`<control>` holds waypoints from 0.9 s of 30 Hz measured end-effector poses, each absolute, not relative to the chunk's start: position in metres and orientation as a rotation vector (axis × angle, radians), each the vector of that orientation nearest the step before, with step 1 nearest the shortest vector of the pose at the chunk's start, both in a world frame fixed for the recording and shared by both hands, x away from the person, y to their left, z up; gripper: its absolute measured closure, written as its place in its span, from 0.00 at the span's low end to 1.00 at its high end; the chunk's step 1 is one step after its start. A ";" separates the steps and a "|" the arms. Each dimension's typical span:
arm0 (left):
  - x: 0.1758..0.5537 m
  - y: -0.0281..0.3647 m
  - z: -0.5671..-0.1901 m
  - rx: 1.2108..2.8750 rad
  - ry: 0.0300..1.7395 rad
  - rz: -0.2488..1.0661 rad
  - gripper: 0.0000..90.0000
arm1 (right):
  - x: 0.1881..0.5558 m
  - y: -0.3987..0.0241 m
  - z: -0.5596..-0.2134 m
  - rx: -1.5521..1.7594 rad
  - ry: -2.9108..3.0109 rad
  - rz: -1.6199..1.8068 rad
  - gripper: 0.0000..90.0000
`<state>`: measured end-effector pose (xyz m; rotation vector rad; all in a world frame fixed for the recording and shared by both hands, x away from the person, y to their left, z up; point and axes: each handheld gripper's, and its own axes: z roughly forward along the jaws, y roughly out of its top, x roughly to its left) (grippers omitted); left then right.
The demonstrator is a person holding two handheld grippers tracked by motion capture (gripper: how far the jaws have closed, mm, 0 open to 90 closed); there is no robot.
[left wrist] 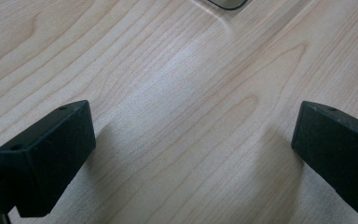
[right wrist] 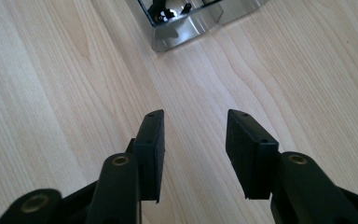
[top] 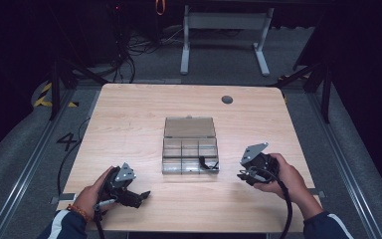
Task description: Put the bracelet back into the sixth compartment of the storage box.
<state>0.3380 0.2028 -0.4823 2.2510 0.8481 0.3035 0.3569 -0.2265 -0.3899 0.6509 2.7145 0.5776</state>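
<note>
Dark room, grey floor (top: 25, 144), pale wooden table (top: 129, 119), clear compartment box (top: 189, 152)

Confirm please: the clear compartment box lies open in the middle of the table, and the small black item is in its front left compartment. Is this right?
Not quite. In the high view the small black item lies in the front right compartment of the clear compartment box, not the left. The box is open in the middle of the table, as you say.
</note>
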 end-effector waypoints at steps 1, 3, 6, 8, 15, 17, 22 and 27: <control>0.338 0.203 -0.482 2.251 0.848 0.303 0.00 | 0.356 -0.229 -0.391 0.651 2.720 0.582 0.64; 0.338 0.203 -0.482 2.251 0.848 0.303 0.00 | 0.354 -0.231 -0.391 0.651 2.713 0.579 0.63; 0.338 0.203 -0.482 2.251 0.848 0.303 0.00 | 0.352 -0.235 -0.392 0.650 2.708 0.580 0.62; 0.338 0.203 -0.482 2.251 0.848 0.303 0.00 | 0.350 -0.239 -0.393 0.649 2.703 0.580 0.61; 0.338 0.203 -0.482 2.251 0.848 0.304 0.00 | 0.346 -0.251 -0.397 0.659 2.688 0.582 0.58; 0.338 0.203 -0.482 2.251 0.848 0.303 0.00 | 0.345 -0.253 -0.398 0.665 2.685 0.581 0.57; 0.338 0.203 -0.482 2.251 0.848 0.303 0.00 | 0.341 -0.264 -0.402 0.690 2.664 0.597 0.55; 0.338 0.203 -0.482 2.251 0.848 0.303 0.00 | 0.336 -0.277 -0.408 0.701 2.650 0.596 0.52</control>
